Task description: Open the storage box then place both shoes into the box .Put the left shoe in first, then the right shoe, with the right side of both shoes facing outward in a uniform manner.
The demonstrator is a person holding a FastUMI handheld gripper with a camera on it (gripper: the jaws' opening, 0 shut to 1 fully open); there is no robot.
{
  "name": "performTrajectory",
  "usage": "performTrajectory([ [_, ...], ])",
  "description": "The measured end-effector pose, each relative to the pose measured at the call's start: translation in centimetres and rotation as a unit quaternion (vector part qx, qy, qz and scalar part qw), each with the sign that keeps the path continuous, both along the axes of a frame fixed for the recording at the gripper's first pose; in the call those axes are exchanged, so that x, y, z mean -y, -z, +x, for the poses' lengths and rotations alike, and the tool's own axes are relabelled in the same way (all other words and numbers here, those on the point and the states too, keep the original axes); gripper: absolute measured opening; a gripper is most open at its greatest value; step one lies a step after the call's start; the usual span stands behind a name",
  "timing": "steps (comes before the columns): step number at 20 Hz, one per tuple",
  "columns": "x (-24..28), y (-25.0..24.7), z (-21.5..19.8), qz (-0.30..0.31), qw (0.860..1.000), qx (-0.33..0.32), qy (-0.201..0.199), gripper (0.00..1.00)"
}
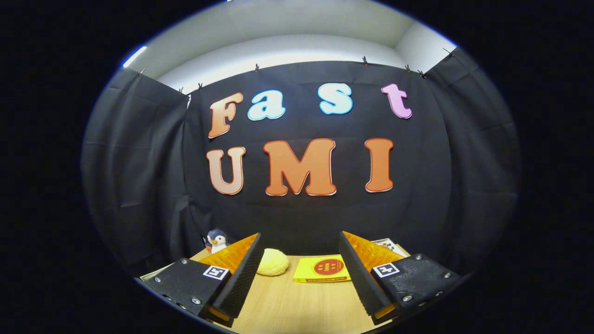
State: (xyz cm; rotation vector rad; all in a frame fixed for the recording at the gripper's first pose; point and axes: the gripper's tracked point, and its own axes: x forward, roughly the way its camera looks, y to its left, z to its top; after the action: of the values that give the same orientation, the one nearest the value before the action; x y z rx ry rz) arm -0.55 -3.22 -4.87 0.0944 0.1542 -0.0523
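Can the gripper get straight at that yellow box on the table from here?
Probably yes. The gripper has its fingers wide open with nothing between them, and the yellow box lies flat on the wooden table just ahead, with bare tabletop in between. The yellow bun sits beside it, apart.

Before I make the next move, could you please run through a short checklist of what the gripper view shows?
1. Gripper open: ok, its fingers stand wide apart with nothing between them.
2. Storage box located: not ok, no box is visible on the wooden table.
3. Shoes located: not ok, none are visible ahead.
4. Table ahead known: ok, a yellow bun-like object and a flat yellow box with a red circle lie just beyond the fingers.
5. Side clutter: ok, a penguin plush stands apart by the black cloth wall.
6. Box lid state: cannot tell.
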Motion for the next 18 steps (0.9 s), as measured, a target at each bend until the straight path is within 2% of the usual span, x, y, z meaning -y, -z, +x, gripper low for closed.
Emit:
performTrajectory([
  [7,3.5,-0.6,-1.1,0.004,0.999,0.016,0.03,0.97],
  [18,4.1,-0.5,-0.6,0.009,0.999,0.028,0.027,0.97],
])
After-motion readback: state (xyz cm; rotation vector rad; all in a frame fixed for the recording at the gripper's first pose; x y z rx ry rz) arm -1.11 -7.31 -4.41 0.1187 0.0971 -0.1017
